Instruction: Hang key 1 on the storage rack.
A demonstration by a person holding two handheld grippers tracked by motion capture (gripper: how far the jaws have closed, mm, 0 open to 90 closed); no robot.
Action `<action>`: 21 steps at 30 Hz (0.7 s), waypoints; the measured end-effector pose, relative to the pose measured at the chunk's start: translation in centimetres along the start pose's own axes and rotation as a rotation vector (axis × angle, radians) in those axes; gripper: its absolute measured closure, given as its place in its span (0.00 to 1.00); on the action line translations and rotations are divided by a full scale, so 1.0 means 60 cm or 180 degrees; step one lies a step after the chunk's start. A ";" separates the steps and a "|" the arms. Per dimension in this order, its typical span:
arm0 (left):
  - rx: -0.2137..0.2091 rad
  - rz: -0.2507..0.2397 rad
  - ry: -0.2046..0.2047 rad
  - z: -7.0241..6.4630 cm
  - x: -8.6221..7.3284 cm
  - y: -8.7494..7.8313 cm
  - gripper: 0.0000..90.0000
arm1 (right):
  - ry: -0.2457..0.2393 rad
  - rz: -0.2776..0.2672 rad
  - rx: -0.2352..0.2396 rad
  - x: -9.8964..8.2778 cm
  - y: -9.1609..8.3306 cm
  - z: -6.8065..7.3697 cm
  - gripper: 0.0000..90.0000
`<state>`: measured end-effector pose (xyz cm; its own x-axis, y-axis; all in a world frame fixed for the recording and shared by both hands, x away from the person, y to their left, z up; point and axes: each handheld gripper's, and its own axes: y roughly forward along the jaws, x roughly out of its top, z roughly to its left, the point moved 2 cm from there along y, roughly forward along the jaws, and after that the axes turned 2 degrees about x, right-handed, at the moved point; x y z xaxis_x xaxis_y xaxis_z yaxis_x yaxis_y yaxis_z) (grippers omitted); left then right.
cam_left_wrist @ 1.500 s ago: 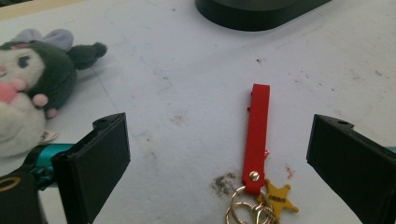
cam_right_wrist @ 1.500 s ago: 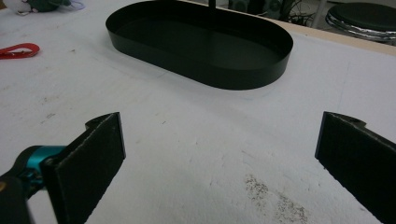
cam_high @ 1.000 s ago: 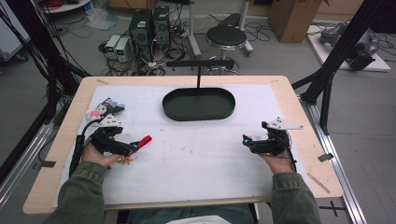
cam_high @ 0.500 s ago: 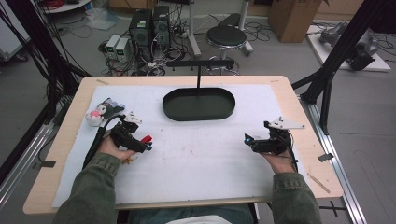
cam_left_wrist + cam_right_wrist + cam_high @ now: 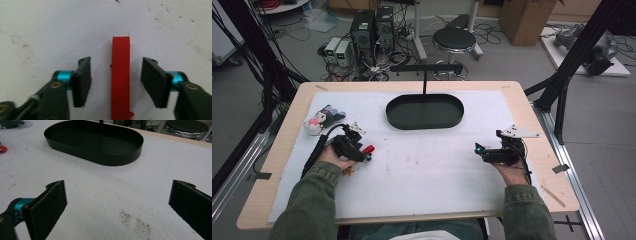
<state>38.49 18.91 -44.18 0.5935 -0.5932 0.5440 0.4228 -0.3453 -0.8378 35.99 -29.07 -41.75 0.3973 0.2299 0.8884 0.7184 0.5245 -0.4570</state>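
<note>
Sitting near the tabletop's (image 5: 532, 115) left edge is a plush toy (image 5: 319, 120). Just right of it, the left claw (image 5: 116, 82) has been closing around a red strip (image 5: 120, 75), pads not touching yet. Black oval tray (image 5: 424, 111) is empty, with loads of free space. Right claw (image 5: 117, 202) gapes wide, holding nothing.

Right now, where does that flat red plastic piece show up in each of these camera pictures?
High view: the flat red plastic piece lies left of centre, at the left gripper.
Left gripper view: centre, upright strip between jaws that have just been closing, gaps on both sides.
Right gripper view: a red bit at the far left edge, probably the same piece.
Shared landmark: the white mat.
</note>
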 end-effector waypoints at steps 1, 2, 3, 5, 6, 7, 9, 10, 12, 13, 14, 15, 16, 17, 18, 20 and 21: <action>-0.0027 -0.0026 -0.0008 -0.002 0.000 0.000 0.59 | -0.0003 0.0024 -0.0012 -0.001 0.001 -0.001 0.01; -0.0050 -0.0015 0.0016 -0.004 0.001 -0.001 0.68 | -0.0019 0.0026 -0.0019 -0.001 0.002 -0.003 0.01; -0.0050 -0.0017 0.0012 -0.007 0.001 -0.001 0.75 | 0.0010 0.0042 -0.0033 -0.002 0.002 -0.003 0.01; -0.0043 -0.0004 0.0017 -0.010 0.002 -0.002 0.82 | 0.0035 0.0042 -0.0035 -0.002 0.002 -0.005 0.01; -0.0038 0.0003 0.0005 -0.010 0.002 -0.002 0.82 | 0.0022 0.0039 -0.0036 -0.002 0.001 -0.006 0.01; -0.0057 -0.0012 -0.0022 -0.009 0.002 -0.002 0.83 | 0.0028 0.0029 -0.0031 -0.002 0.000 -0.006 0.01; -0.0114 -0.0003 -0.0093 -0.005 0.001 -0.002 0.83 | 0.0016 0.0017 -0.0019 -0.002 0.000 -0.005 0.01; -0.0162 -0.0014 -0.0143 -0.002 0.001 -0.002 0.83 | 0.0016 0.0022 -0.0020 -0.002 -0.001 -0.005 0.01; -0.0185 -0.0023 -0.0148 0.001 0.000 -0.002 0.83 | 0.0020 0.0024 -0.0019 -0.002 0.001 -0.005 0.01; -0.0188 -0.0019 -0.0141 0.002 -0.001 -0.004 0.83 | 0.0015 0.0038 -0.0019 -0.002 0.002 -0.004 0.01; -0.0184 -0.0022 -0.0134 0.003 -0.001 -0.006 0.83 | 0.0013 0.0033 -0.0008 -0.002 0.002 -0.004 0.01; -0.0189 -0.0053 -0.0158 0.002 -0.001 -0.009 0.83 | 0.0005 0.0047 -0.0004 -0.003 0.003 -0.003 0.01; -0.0193 -0.0070 -0.0144 0.003 -0.001 -0.014 0.83 | -0.0013 0.0039 -0.0002 -0.002 0.003 -0.003 0.01; -0.0192 -0.0113 -0.0150 0.003 0.000 -0.017 0.83 | -0.0018 0.0037 0.0002 -0.002 0.003 -0.003 0.01; -0.0164 -0.0169 -0.0164 0.005 0.000 -0.023 0.83 | -0.0026 0.0034 0.0000 -0.002 0.003 -0.003 0.01; -0.0176 -0.0227 -0.0202 0.009 0.000 -0.032 0.83 | -0.0020 0.0032 -0.0001 -0.002 0.003 -0.003 0.01; -0.0161 -0.0251 -0.0239 0.010 -0.001 -0.036 0.83 | -0.0007 0.0028 0.0005 -0.002 0.003 -0.002 0.01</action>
<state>37.97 20.12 -42.37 0.6101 -0.5072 0.6087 0.4364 -0.4262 -0.7924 36.15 -29.12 -41.93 0.4023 0.2365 0.8844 0.7140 0.5236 -0.4648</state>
